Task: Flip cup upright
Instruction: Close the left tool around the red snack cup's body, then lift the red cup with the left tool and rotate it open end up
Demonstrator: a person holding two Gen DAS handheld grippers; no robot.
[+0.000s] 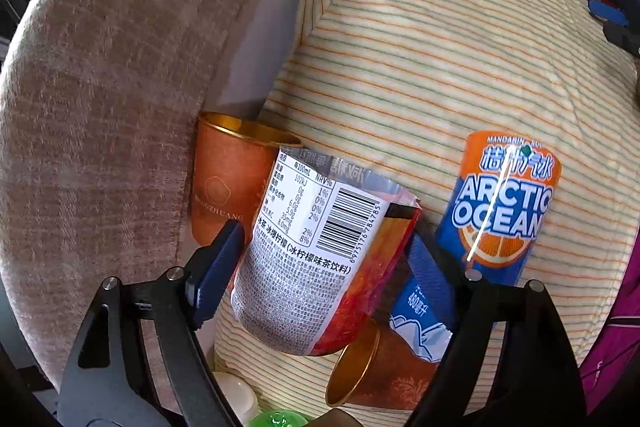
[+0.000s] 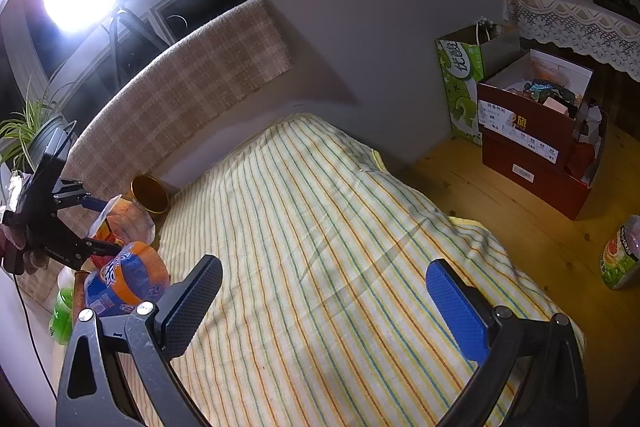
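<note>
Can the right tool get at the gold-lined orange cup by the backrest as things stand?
Probably yes. The right tool is open, and bare striped cloth runs up to the orange cup. The left tool, shut on the labelled cup, crowds only its left side.

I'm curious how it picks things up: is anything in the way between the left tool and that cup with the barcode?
Nothing visible. The barcode cup already sits between the fingers of the left tool. An orange cup lies beyond it and the Arctic Ocean cup stands off to one side, both outside the fingers.
</note>
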